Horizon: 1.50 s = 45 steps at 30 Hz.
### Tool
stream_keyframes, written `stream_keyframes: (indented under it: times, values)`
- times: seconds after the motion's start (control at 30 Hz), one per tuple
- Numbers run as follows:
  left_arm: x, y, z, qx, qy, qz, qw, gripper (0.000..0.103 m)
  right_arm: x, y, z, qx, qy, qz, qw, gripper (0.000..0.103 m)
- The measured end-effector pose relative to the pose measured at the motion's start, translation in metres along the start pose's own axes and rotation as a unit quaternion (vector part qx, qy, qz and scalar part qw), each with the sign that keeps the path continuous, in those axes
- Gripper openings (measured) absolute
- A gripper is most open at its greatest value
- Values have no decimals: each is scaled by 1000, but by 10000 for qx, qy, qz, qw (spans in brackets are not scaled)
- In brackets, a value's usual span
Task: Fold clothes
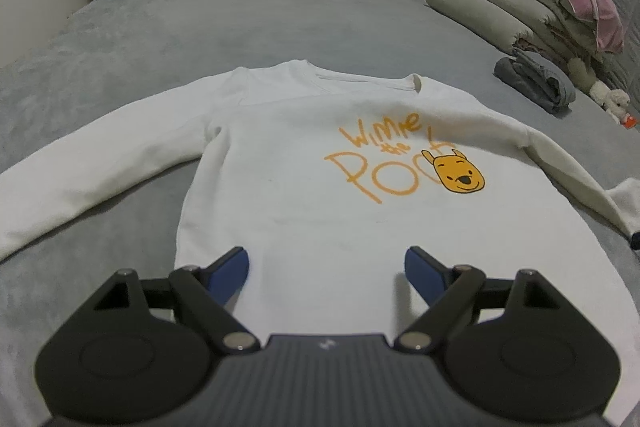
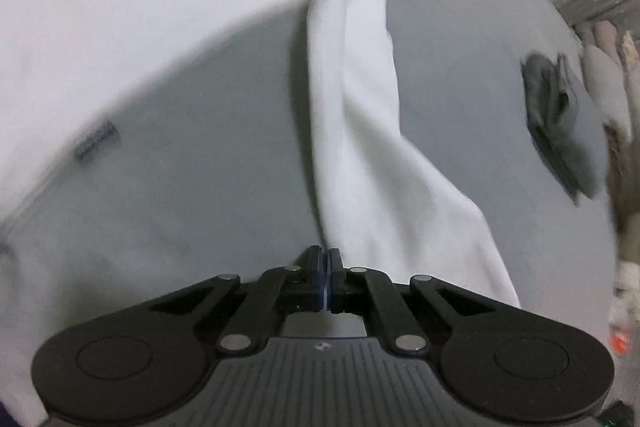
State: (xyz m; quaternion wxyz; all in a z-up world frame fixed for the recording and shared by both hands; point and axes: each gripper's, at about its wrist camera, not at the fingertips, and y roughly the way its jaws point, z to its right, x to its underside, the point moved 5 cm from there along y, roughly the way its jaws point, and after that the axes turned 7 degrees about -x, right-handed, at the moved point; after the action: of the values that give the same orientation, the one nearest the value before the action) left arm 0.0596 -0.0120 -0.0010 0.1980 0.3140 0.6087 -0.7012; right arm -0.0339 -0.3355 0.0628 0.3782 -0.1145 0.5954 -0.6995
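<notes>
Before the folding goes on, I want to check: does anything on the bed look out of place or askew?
Mostly tidy. The white long-sleeved sweatshirt with orange print lies flat on the grey bed cover, but its right sleeve is lifted, pinched in the shut right tool. A crumpled dark grey garment lies beside it.
</notes>
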Motion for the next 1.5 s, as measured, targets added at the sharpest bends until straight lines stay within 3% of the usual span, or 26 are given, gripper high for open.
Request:
stream_keyframes:
  times: [0.17, 0.23, 0.27, 0.43, 0.5, 0.53, 0.57, 0.63, 0.73, 0.83, 0.93, 1.0, 1.1, 1.13, 1.2, 1.27, 1.33, 1.43, 1.5]
  values:
    - [1, 1, 4, -68, 81, 9, 9999, 85, -40, -58, 28, -568, 563, 1509, 9853, 19]
    - [2, 1, 5, -86, 115, 15, 9999, 85, -66, -52, 51, -793, 998, 1817, 9751, 27]
    - [2, 1, 5, -91, 130, 18, 9999, 85, -77, -45, 60, -840, 1169, 1842, 9723, 27]
    - [1, 1, 3, -44, 74, 13, 10000, 85, -88, 52, 75, -935, 1440, 479, 9840, 27]
    - [1, 2, 2, -40, 63, 11, 10000, 85, -86, 59, 67, -954, 1334, 605, 9846, 26]
    - [1, 2, 3, -47, 69, 11, 10000, 85, -86, 58, 65, -924, 1313, 702, 9845, 10]
    - [1, 2, 4, -71, 96, 15, 9999, 85, -87, 56, 66, -860, 1311, 750, 9848, 3]
    - [2, 2, 5, -107, 142, 24, 9998, 85, -93, 50, 69, -464, 1219, 722, 9888, 2]
    - [2, 2, 6, -146, 188, 33, 9997, 85, -108, 39, 89, 514, 1086, 714, 9902, 2]
    - [2, 2, 4, -133, 182, 35, 9997, 85, -125, 39, 99, 975, 978, 851, 9868, 2]
    - [2, 1, 2, -102, 136, 28, 9999, 85, -138, 62, 96, 1347, 799, 549, 9861, 3]
    - [1, -2, 0, -48, 61, 25, 10000, 85, -139, 78, 89, 1377, 580, 149, 9887, 3]
    - [-6, -9, -11, 12, -171, 105, 9998, 85, -151, 56, 78, 1724, 867, 804, 9779, 13]
    - [-9, -11, -17, -5, -266, 144, 9995, 85, -157, 46, 73, 1679, 997, 1117, 9744, 22]
    - [-13, -16, -28, -47, -447, 213, 9988, 85, -176, 19, 56, 968, 1317, 2006, 9659, 29]
    - [-15, -18, -37, -110, -568, 232, 9981, 85, -200, 19, 25, 152, 1086, 2223, 9688, 33]
    - [-14, -17, -42, -119, -599, 200, 9979, 85, -218, 39, -7, -130, 615, 1881, 9801, 33]
    - [-10, -12, -47, -94, -659, 63, 9978, 85, -227, 80, -38, -261, 190, 948, 9950, 32]
    - [-10, -11, -50, -78, -687, 51, 9976, 85, -234, 74, -29, -481, 236, 1103, 9924, 32]
